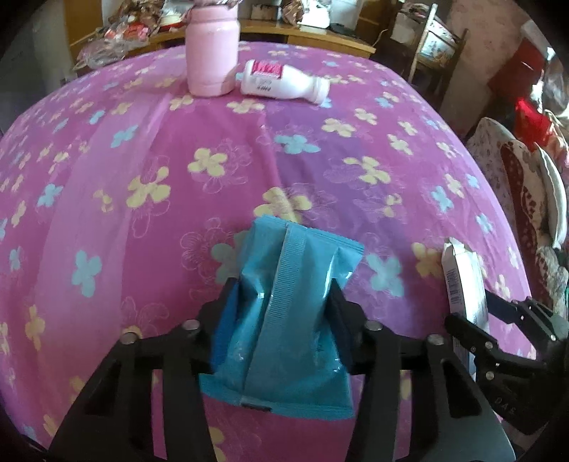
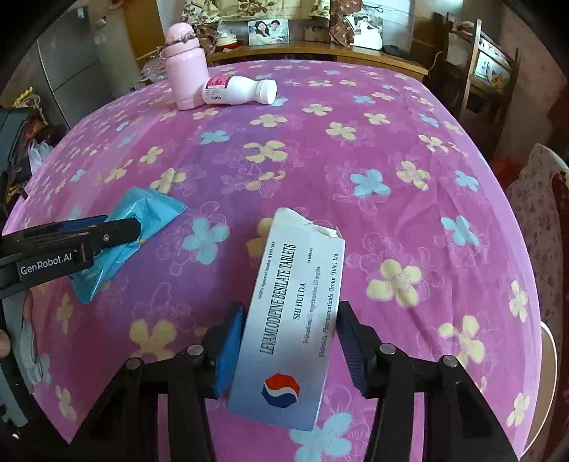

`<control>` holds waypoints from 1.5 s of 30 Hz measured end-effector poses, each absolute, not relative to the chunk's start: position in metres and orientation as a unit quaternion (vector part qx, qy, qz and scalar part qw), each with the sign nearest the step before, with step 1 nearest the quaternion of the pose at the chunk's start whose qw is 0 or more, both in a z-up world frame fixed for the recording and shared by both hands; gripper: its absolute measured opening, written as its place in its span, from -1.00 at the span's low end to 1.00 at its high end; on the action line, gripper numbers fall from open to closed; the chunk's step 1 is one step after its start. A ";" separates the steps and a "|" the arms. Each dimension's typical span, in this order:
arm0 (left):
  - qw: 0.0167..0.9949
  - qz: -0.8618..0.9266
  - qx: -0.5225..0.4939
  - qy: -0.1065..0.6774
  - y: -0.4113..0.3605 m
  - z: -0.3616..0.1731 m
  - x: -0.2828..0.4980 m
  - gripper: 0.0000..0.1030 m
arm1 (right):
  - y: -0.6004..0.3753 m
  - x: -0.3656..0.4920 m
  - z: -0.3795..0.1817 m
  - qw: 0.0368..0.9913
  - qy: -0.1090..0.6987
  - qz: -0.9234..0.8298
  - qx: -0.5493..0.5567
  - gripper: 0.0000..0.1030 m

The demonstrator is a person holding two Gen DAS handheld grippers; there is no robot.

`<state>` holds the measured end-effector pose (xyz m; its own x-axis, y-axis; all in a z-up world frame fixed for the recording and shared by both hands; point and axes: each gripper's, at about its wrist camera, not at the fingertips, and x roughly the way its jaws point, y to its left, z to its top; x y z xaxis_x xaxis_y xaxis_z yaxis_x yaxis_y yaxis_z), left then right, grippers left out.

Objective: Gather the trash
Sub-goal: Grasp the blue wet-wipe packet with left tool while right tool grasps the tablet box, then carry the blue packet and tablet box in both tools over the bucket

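My left gripper (image 1: pixel 281 295) is shut on a crumpled blue foil wrapper (image 1: pixel 288 305) and holds it above the table; the wrapper also shows in the right wrist view (image 2: pixel 142 220). My right gripper (image 2: pixel 290 330) is shut on a white tablet box (image 2: pixel 295 320) with a torn top flap; the box shows edge-on in the left wrist view (image 1: pixel 462 284). A white plastic bottle with a pink label (image 1: pixel 281 82) lies on its side at the far edge, touching an upright pink flask (image 1: pixel 211 53). Both also show in the right wrist view, bottle (image 2: pixel 240 91) and flask (image 2: pixel 185 73).
The table is covered by a pink flowered cloth (image 1: pixel 177 170). A wooden cabinet with clutter and photo frames (image 2: pixel 270 32) stands behind it. A wooden chair (image 2: pixel 476 64) is at the far right. Cushions (image 1: pixel 522 199) lie off the right edge.
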<state>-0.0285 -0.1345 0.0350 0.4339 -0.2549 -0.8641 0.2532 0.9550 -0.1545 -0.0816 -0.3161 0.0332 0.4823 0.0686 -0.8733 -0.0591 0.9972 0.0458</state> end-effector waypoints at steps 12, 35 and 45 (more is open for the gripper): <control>0.864 -0.192 0.021 0.466 -0.184 0.077 -0.063 -0.14 | -0.347 -0.123 0.078 0.884 0.467 0.028 0.000 -0.03; 0.827 -0.324 0.083 0.452 -0.374 0.095 -0.130 -0.14 | -0.502 -0.211 0.106 0.890 0.443 -0.094 0.050 -0.03; 0.807 -0.359 0.120 0.453 -0.448 0.086 -0.154 -0.14 | -0.577 -0.253 0.094 0.878 0.447 -0.150 0.085 -0.03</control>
